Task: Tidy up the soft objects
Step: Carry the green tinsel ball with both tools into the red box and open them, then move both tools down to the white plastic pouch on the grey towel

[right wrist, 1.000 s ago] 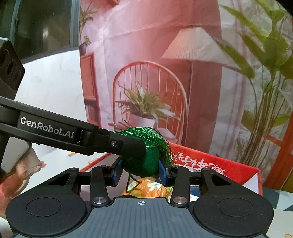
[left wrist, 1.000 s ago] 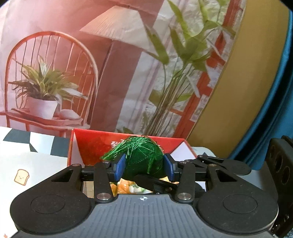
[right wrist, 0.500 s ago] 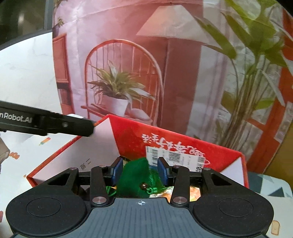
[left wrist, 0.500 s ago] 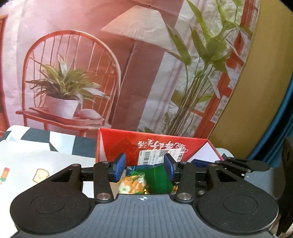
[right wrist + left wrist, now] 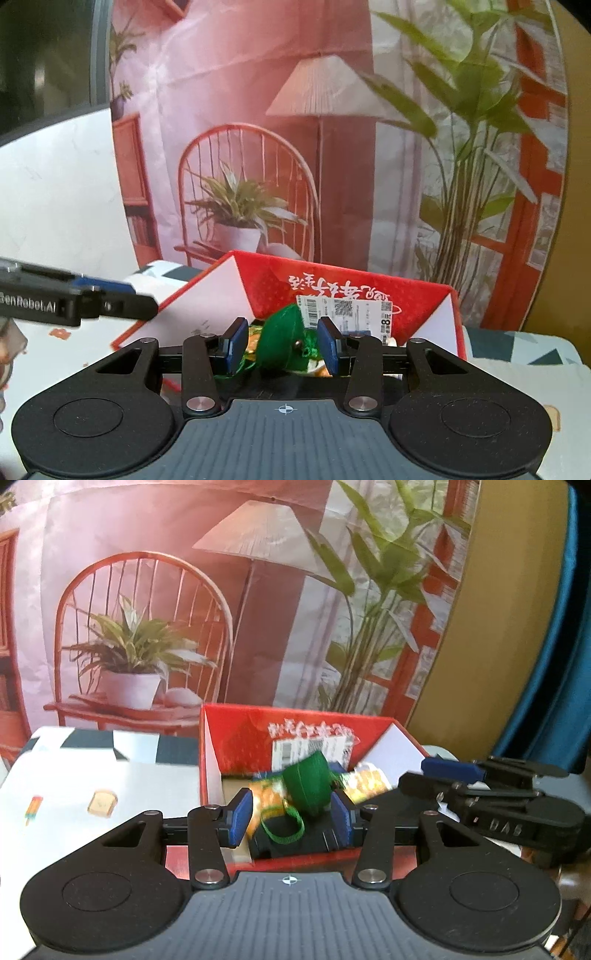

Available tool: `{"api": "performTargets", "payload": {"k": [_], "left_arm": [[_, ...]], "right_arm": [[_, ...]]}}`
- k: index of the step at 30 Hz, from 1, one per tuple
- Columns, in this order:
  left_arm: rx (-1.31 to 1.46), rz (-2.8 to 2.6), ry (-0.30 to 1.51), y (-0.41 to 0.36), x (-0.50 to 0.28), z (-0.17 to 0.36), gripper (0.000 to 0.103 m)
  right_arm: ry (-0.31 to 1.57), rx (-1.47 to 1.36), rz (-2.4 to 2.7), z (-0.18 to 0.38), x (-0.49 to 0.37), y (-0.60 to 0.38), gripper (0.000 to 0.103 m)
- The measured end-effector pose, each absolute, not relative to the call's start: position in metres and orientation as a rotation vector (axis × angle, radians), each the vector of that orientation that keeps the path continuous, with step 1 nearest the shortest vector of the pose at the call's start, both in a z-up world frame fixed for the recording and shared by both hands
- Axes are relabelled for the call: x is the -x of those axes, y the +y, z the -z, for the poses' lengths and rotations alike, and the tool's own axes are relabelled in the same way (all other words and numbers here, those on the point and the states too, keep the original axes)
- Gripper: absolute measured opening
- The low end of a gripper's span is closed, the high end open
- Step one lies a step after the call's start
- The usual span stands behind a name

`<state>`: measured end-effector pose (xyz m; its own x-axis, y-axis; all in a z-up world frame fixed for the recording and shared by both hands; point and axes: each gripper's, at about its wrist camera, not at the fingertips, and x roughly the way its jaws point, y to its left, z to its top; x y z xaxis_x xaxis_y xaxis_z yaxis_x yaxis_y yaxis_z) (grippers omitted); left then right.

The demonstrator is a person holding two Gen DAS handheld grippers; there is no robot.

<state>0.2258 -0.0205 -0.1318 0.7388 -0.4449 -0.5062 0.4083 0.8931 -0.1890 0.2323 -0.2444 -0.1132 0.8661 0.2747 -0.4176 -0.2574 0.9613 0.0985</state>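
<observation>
green soft toy (image 5: 306, 782), red box (image 5: 258, 727)

both wrist views look forward and slightly down, close over the red box (image 5: 295, 727), left from its near-left, right from its near-right; both share box (image 5: 332, 280) and backdrop (image 5: 147, 554).

Pink printed backdrop (image 5: 147, 535) — chair, lamp, plants; patterned tablecloth (image 5: 74, 786).
</observation>
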Motion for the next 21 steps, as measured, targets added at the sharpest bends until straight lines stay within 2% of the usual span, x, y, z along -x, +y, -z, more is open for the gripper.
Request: {"api": "performTargets", "payload": {"k": [10,21], "left_arm": [[0.117,0.486,0.643,-0.012,-0.16,0.166,0.049],[0.073,0.541,0.804,-0.041,-0.114,0.229,0.049]], "right_arm": [[0.439,-0.04,-0.297,0.126,-0.161,-0.248,0.039],[0.586,-0.105,-0.235,0.186,-0.091,-0.263,0.039]]}}
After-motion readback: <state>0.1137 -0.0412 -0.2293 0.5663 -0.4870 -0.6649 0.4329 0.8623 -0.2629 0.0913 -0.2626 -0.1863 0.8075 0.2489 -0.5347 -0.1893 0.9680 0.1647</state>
